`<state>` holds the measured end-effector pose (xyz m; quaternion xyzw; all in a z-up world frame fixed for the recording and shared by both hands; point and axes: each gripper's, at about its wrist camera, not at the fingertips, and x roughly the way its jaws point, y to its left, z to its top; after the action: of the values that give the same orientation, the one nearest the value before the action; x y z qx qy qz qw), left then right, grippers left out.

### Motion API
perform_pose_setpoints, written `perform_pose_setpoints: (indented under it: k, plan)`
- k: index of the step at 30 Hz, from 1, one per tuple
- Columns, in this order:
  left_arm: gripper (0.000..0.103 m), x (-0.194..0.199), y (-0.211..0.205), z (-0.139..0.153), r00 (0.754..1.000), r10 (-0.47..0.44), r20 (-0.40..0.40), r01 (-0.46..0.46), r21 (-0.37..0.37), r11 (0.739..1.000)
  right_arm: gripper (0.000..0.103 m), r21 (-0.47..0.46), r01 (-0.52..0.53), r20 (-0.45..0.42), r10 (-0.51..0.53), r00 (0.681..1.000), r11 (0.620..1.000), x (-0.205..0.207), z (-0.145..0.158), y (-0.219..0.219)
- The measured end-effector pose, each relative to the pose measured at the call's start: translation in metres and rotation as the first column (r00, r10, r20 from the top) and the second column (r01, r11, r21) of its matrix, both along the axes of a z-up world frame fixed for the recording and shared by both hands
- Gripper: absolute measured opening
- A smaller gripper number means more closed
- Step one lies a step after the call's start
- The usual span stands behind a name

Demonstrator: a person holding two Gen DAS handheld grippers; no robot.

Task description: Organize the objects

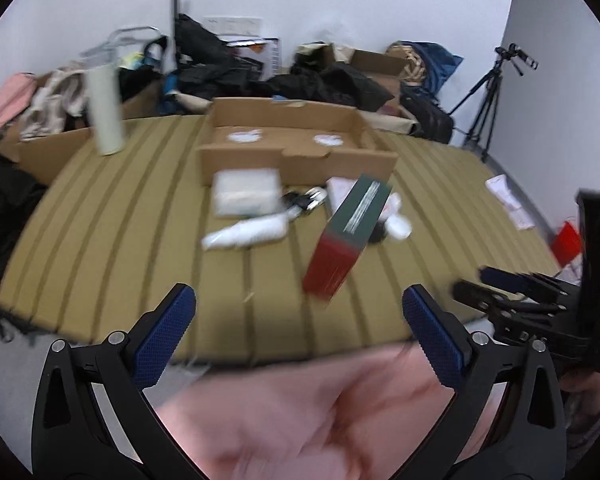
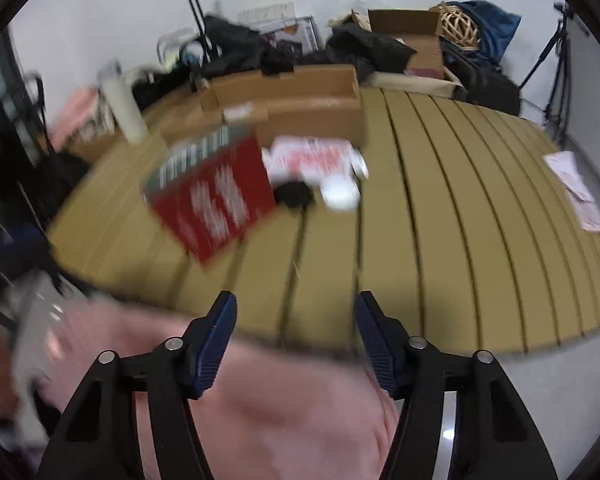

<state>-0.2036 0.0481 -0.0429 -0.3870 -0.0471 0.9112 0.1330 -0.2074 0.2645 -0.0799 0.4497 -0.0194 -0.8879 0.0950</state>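
I judge I am at the approach: both my left gripper (image 1: pixel 298 328) and right gripper (image 2: pixel 296 334) stand apart, empty. The red-green box (image 1: pixel 346 236) lies before the cardboard tray (image 1: pixel 296 160); next, close on it.

I see a matt corrugated cardboard tray (image 1: pixel 300 156), soft pink cloth (image 1: pixel 300 412) near me, and knurled blue finger pads (image 1: pixel 164 340).

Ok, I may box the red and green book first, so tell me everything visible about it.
The red and green book is a flat rectangular box-like thing, dark green at its far end and red at its near end, with blurred white printing across its broad face. It looks like card or paper. It lies slanted on the striped tan mat, among small white items. Neither gripper touches it.
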Motion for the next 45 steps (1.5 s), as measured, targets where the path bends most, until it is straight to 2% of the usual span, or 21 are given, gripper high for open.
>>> perform_pose_setpoints:
  k: [3, 6, 8, 9, 10, 11, 12, 14, 16, 17, 19, 21, 24, 28, 31, 32, 34, 36, 40, 43, 45]
  plan:
    - [0.101, -0.03, 0.017, 0.005, 0.998, -0.053, -0.044, 0.054, 0.029, 0.998, 0.064, -0.042, -0.041, -0.068, 0.038, 0.997, 0.998, -0.038, 0.02, -0.008]
    - [0.1, -0.046, 0.041, -0.009, 0.99, -0.132, -0.058, 0.129, -0.052, 0.99, 0.064, -0.051, -0.044, -0.103, 0.039, 0.994, 0.998, -0.063, 0.031, -0.017]
    - [0.095, -0.052, 0.051, -0.024, 0.988, -0.148, -0.037, 0.144, -0.096, 0.985, 0.064, -0.077, -0.021, -0.097, 0.014, 0.995, 0.997, -0.072, 0.026, -0.013]
    - [0.074, -0.058, 0.053, -0.034, 0.99, -0.143, -0.001, 0.142, -0.105, 0.984, 0.064, -0.086, -0.015, -0.085, 0.008, 0.996, 0.996, -0.075, 0.02, -0.012]
    - [0.036, -0.064, 0.052, -0.042, 0.988, -0.148, 0.048, 0.152, -0.078, 0.985, 0.065, -0.097, -0.012, -0.063, 0.006, 0.998, 0.995, -0.078, 0.014, -0.011]
    - [0.035, -0.069, 0.048, -0.047, 0.982, -0.159, 0.104, 0.162, -0.025, 0.986, 0.065, -0.089, -0.014, -0.046, 0.01, 0.999, 0.996, -0.079, 0.007, -0.012]
    - [0.034, -0.072, 0.037, -0.048, 0.974, -0.174, 0.147, 0.166, 0.067, 0.984, 0.065, -0.078, -0.017, -0.03, 0.014, 0.999, 0.997, -0.077, 0.001, -0.014]
    - [0.033, -0.075, 0.018, -0.044, 0.964, -0.205, 0.172, 0.173, 0.184, 0.968, 0.065, -0.046, -0.027, -0.009, 0.027, 1.0, 0.999, -0.071, -0.011, -0.016]
    - [0.036, -0.077, -0.006, -0.043, 0.957, -0.2, 0.208, 0.153, 0.223, 0.963, 0.065, -0.046, -0.05, 0.003, 0.05, 0.999, 0.998, -0.063, -0.017, -0.018]
    - [0.04, -0.08, -0.017, -0.045, 0.96, -0.17, 0.224, 0.121, 0.218, 0.968, 0.065, -0.047, -0.07, 0.012, 0.071, 0.997, 0.996, -0.062, -0.02, -0.022]
    - [0.055, -0.088, -0.04, -0.053, 0.964, -0.065, 0.256, 0.02, 0.174, 0.985, 0.065, -0.042, -0.097, 0.019, 0.098, 0.995, 0.994, -0.063, -0.024, -0.03]
    - [0.062, -0.091, -0.061, -0.061, 0.953, 0.067, 0.297, -0.108, 0.126, 0.986, 0.065, -0.038, -0.116, 0.025, 0.117, 0.993, 0.993, -0.07, -0.027, -0.041]
    - [0.063, -0.075, -0.083, -0.067, 0.937, 0.106, 0.334, -0.178, 0.192, 0.965, 0.065, -0.063, -0.175, 0.026, 0.177, 0.984, 0.983, -0.08, -0.029, -0.061]
    - [0.063, -0.042, -0.076, -0.074, 0.945, 0.06, 0.322, -0.139, 0.229, 0.964, 0.065, -0.074, -0.25, 0.042, 0.254, 0.966, 0.965, -0.091, -0.042, -0.088]
    - [0.063, -0.04, -0.054, -0.078, 0.954, 0.039, 0.296, -0.096, 0.182, 0.978, 0.064, -0.043, -0.222, 0.085, 0.225, 0.971, 0.974, -0.094, -0.065, -0.096]
    - [0.062, -0.037, -0.051, -0.078, 0.957, 0.03, 0.287, -0.083, 0.174, 0.981, 0.064, -0.076, -0.201, 0.061, 0.205, 0.977, 0.977, -0.089, -0.067, -0.092]
    - [0.062, -0.038, -0.042, -0.079, 0.964, 0.009, 0.267, -0.055, 0.166, 0.985, 0.053, -0.103, -0.192, 0.066, 0.199, 0.978, 0.976, -0.074, -0.068, -0.09]
    - [0.062, -0.037, -0.038, -0.079, 0.968, -0.003, 0.25, -0.037, 0.156, 0.987, 0.051, -0.115, -0.185, 0.06, 0.192, 0.979, 0.976, -0.052, -0.064, -0.091]
    - [0.061, -0.043, -0.041, -0.086, 0.961, 0.022, 0.275, -0.061, 0.136, 0.989, 0.05, -0.173, -0.155, 0.06, 0.167, 0.984, 0.973, -0.032, -0.056, -0.082]
    - [0.061, -0.047, -0.043, -0.09, 0.958, 0.042, 0.283, -0.083, 0.136, 0.987, 0.05, -0.148, -0.106, 0.052, 0.114, 0.992, 0.983, -0.044, -0.057, -0.073]
    - [0.061, -0.051, -0.04, -0.093, 0.957, 0.052, 0.287, -0.092, 0.126, 0.988, 0.05, -0.159, -0.092, 0.082, 0.106, 0.991, 0.983, -0.056, -0.063, -0.071]
